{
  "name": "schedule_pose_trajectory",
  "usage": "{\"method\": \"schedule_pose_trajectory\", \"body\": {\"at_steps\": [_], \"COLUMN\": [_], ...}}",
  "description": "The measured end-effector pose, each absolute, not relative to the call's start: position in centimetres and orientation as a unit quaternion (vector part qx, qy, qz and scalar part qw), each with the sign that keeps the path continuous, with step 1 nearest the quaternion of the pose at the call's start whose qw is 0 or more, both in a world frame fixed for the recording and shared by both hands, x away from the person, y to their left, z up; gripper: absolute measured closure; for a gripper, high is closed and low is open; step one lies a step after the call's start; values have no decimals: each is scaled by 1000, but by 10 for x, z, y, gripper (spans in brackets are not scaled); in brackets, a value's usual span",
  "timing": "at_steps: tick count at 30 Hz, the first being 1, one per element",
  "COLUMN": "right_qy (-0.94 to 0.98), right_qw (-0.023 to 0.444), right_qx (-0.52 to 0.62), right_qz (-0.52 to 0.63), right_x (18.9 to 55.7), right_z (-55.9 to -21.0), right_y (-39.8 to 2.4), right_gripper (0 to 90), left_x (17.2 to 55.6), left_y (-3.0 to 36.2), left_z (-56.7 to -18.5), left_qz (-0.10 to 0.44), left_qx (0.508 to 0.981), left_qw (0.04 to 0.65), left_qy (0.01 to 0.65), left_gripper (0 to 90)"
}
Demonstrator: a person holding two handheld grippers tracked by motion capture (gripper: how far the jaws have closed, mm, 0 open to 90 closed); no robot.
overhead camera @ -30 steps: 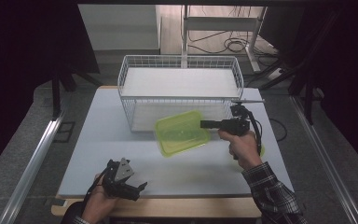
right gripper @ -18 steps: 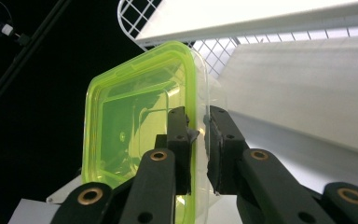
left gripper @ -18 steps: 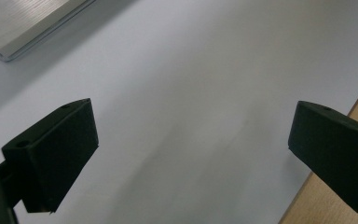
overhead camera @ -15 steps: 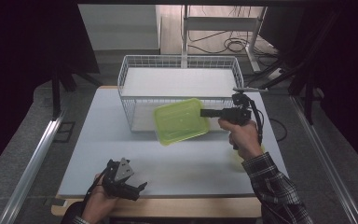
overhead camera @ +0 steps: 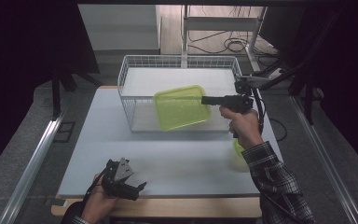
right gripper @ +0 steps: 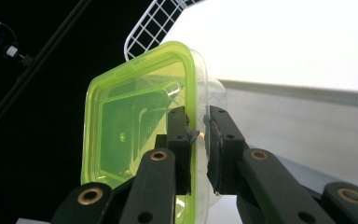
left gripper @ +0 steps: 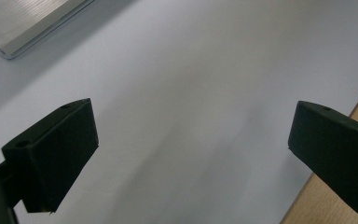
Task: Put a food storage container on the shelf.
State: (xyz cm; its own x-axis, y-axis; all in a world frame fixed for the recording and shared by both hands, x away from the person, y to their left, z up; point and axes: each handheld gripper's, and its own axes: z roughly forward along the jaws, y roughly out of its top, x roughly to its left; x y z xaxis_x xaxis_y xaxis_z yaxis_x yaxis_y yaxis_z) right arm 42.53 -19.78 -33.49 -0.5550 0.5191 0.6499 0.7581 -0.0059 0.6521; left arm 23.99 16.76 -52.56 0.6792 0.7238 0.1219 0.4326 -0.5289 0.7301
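Observation:
A clear box with a lime-green lid [overhead camera: 182,107] hangs in the air over the front wall of the white wire basket [overhead camera: 135,79], tilted on edge. My right gripper [overhead camera: 206,100] is shut on its rim; in the right gripper view the two jaws pinch the lidded box [right gripper: 135,126] at its edge, midpoint [right gripper: 198,140]. My left gripper [overhead camera: 135,189] rests low at the table's front left edge, open, with nothing between its wide-apart jaws [left gripper: 191,154].
The white table [overhead camera: 177,158] has a wooden front edge [left gripper: 335,205]. A second green item [overhead camera: 238,149] lies by the right forearm, partly hidden. A metal rail [overhead camera: 32,158] runs along the left. Cables and a rack stand behind the basket.
My right gripper has lifted the green-lidded box up and away from the table surface, toward the top of the wire basket. The left gripper has stayed where it was.

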Motion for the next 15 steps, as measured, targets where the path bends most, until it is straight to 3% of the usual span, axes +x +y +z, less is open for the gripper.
{"method": "schedule_pose_trajectory", "body": {"at_steps": [15], "right_qy": [-684], "right_qw": [75], "right_qx": [-474], "right_qz": [-549], "right_x": [449], "right_z": [-317], "right_y": [-192], "right_gripper": [798], "left_x": [240], "left_y": [169], "left_z": [-526], "left_qz": [211], "left_qx": [848], "left_qw": [345], "left_qy": [341], "left_gripper": [11]}}
